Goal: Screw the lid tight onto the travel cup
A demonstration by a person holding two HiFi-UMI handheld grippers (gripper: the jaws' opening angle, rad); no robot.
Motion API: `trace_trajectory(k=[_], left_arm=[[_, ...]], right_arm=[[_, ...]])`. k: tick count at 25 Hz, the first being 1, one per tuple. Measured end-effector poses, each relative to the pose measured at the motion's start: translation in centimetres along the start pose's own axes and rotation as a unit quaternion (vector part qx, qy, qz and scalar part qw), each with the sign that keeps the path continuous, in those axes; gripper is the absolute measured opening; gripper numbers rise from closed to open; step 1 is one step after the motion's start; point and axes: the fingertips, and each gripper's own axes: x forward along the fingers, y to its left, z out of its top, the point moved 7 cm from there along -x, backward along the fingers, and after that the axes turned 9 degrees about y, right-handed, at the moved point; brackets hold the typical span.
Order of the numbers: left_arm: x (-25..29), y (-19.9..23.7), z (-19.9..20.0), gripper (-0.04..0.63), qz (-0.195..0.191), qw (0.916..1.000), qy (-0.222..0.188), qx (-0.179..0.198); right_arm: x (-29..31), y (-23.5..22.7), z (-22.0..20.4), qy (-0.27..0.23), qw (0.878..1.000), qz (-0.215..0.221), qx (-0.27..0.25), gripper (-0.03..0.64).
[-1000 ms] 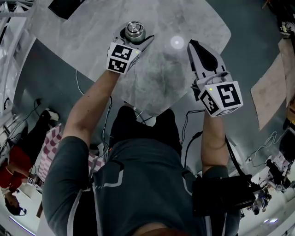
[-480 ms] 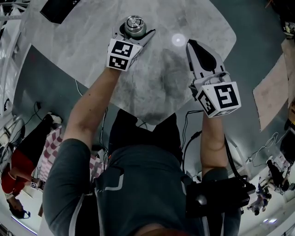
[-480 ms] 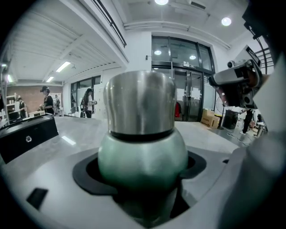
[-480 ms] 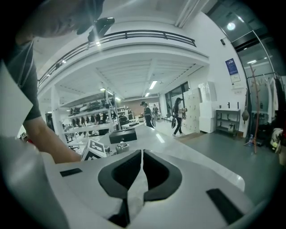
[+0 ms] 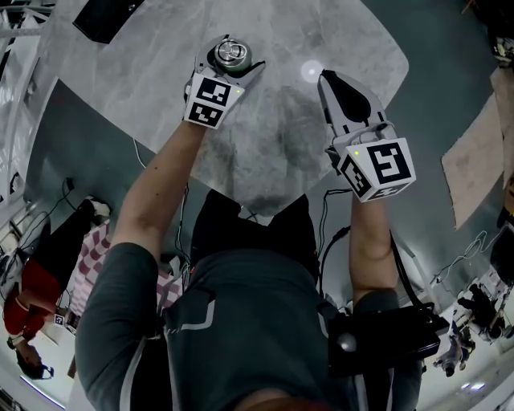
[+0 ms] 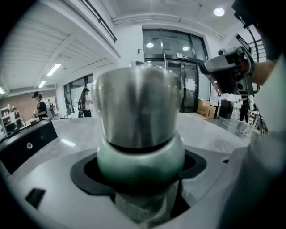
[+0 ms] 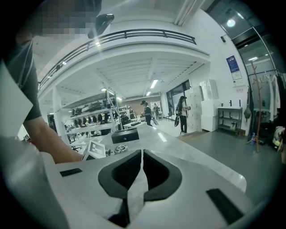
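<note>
While your left gripper (image 5: pixel 231 71) reaches over the far side of the grey table (image 5: pixel 265 144), its jaws pinch the travel cup (image 5: pixel 227 53) from both sides. The left gripper view bears this out: the black pads close around the cup's rounded green part (image 6: pixel 140 161), and the steel part (image 6: pixel 136 112) rises above them, filling most of that view. The cup stands upright, with its round steel top facing your head camera; you cannot tell whether its base rests on the table or hangs just over it. Your right gripper (image 5: pixel 328 80) is out to the right of the cup, apart from it and pointing across the table. Its jaws are pressed together with nothing between them, as the right gripper view shows plainly. A black box (image 5: pixel 104 16) sits at the table's far left corner, away from both tools, and a bright spot of reflected light (image 5: pixel 309 72) lies on the tabletop between the cup and the right gripper
</note>
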Motion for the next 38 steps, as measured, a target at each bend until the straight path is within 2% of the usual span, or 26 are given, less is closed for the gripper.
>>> trace_trajectory(k=[6,9,13,16,19,28,31,35,36,38], left_arm=[[-1.5,0.0,-0.1,0.407,-0.009,0.9994,0.026,-0.020],[-2.8,0.0,0.0,0.408,-0.006,0.9993,0.023,-0.027],[-5.9,-0.1,0.5,0.407,0.007,0.9981,-0.001,-0.062],[-8.8,-1.3,1.4,0.407,0.003,0.9982,-0.016,-0.057],[-12.0,-2.0,3.3,0.407,-0.002,0.9970,-0.052,-0.057],[-23.5,-3.6,9.6,0.405,-0.010,0.9854,-0.155,-0.070],[-25.9,-4.2,11.3,0.405,-0.025,0.9828,-0.173,-0.059],[-29.5,-4.4,12.1,0.400,-0.016,0.9791,-0.191,-0.068],[-30.3,-4.5,12.4,0.391,-0.013,0.9791,-0.194,-0.059],[-31.7,-4.8,12.9,0.301,-0.014,0.9797,-0.197,-0.033]], right_arm=[[-0.9,1.0,0.9,-0.002,1.000,0.007,-0.009,0.040],[-1.9,1.5,1.5,-0.007,1.000,0.003,-0.017,0.039],[-3.2,2.4,2.2,-0.012,1.000,0.005,-0.023,0.040],[-4.6,3.4,2.9,-0.015,1.000,0.007,-0.023,0.039],[-5.6,4.2,4.1,-0.029,0.999,0.009,-0.030,0.040],[-9.8,7.5,8.6,-0.063,0.997,0.013,-0.036,0.039],[-11.3,7.7,9.9,-0.080,0.996,0.022,-0.023,0.040],[-12.8,8.9,11.4,-0.086,0.996,0.020,-0.031,0.039],[-13.2,9.1,11.9,-0.089,0.995,0.020,-0.034,0.040],[-13.7,9.7,12.5,-0.097,0.994,0.022,-0.034,0.040]])
